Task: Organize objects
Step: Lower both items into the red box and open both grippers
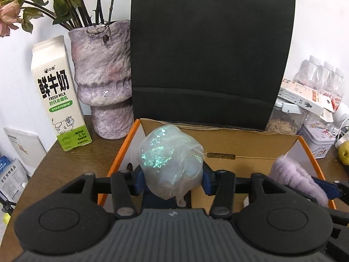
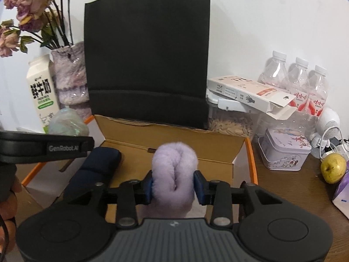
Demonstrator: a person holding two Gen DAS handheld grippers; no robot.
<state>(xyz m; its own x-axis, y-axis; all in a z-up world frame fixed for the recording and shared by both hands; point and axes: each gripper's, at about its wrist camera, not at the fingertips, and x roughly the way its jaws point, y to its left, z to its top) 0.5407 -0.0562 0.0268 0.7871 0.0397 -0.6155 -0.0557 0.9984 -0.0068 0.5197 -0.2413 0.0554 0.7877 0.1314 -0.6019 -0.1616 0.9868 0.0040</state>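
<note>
Jaws of both grippers tilted over box (image 2: 174, 135)

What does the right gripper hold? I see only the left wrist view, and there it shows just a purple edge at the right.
Observer: The right gripper has a folded purple fluff between its jaws; both pads touch it.
Operator: Does anything lie in the box already?
Observer: Yes, a navy pouch lies inside the box, left of the fluff.
Operator: What is on the table past the apple?
Observer: A purple and white packet sits at the far right, just beside the apple.
</note>
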